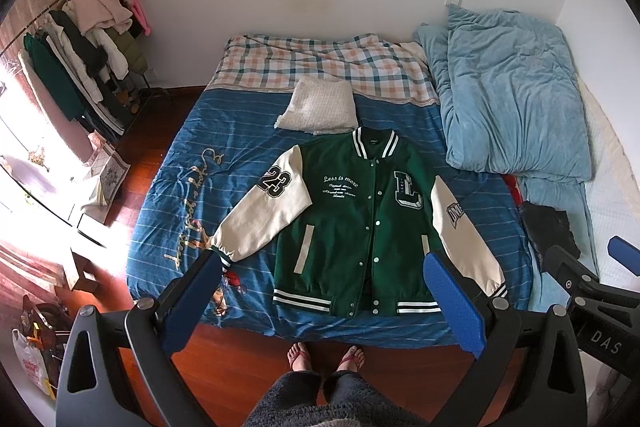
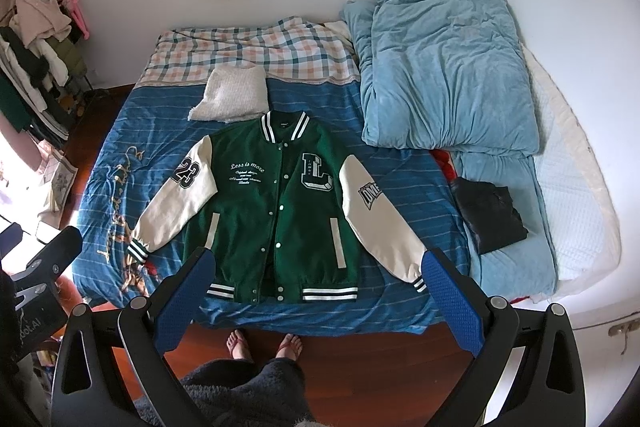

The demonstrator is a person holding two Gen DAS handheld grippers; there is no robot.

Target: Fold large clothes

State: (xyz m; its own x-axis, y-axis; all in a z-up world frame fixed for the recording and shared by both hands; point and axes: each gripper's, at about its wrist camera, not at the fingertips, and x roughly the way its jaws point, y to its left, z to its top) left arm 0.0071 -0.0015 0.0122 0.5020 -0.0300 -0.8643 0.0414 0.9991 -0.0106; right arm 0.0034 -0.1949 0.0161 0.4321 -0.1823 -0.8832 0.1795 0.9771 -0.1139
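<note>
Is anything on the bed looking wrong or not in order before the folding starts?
Nothing stands out. The green jacket lies flat and face up on the blue sheet, snaps closed, both sleeves angled outward. Both tools, left and right, are open above it.

Home bedroom: a bed (image 1: 168,211) with a blue striped cover fills the room against a white wall. At the bed's head lie a plaid sheet (image 1: 320,63) and a bunched light-blue duvet (image 1: 508,95). Beside the bed, on wooden flooring (image 1: 132,147), stands a laden clothes rack (image 1: 84,67).
</note>
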